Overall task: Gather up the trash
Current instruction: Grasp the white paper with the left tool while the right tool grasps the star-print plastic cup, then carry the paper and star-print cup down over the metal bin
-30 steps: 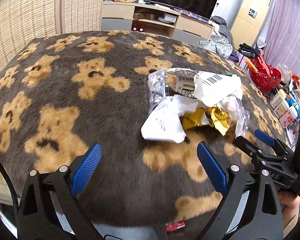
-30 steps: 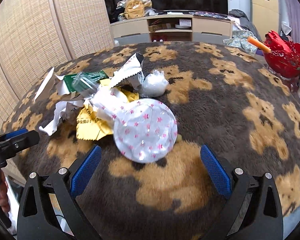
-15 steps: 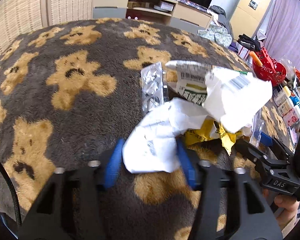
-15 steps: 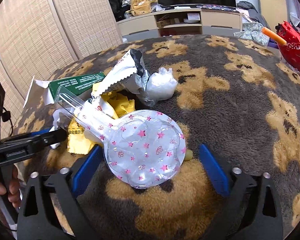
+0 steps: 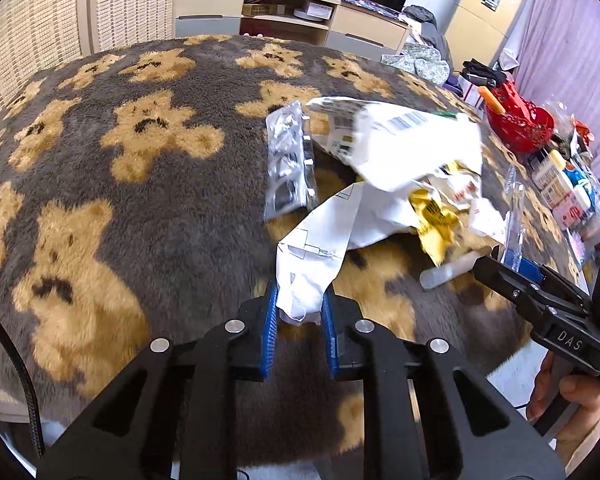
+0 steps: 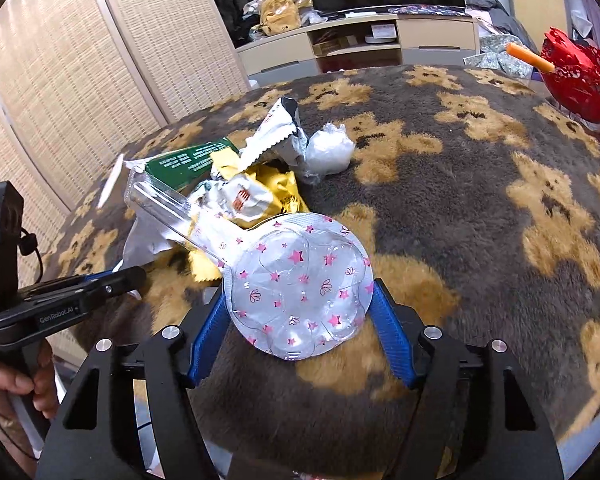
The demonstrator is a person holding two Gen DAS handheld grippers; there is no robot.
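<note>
A heap of trash lies on the bear-patterned blanket (image 5: 112, 216): a white paper sheet (image 5: 332, 236), a white barcode wrapper (image 5: 400, 140), a foil blister pack (image 5: 288, 164), yellow wrappers (image 5: 436, 220). My left gripper (image 5: 299, 312) is shut on the near corner of the white paper. In the right wrist view, my right gripper (image 6: 300, 316) has its blue pads against both edges of a clear star-printed plastic blister (image 6: 300, 284), gripping it. A green box (image 6: 188, 162) and a white plastic wad (image 6: 328, 150) lie behind it.
A red basket (image 5: 518, 124) with an orange stick and several bottles (image 5: 560, 184) stand at the blanket's right edge. A TV cabinet (image 6: 360, 46) and woven screens (image 6: 60, 80) stand beyond the far edge.
Both grippers moved forward into the heap and closed: the left on the white paper, the right around the star-printed blister, which has lifted slightly.
</note>
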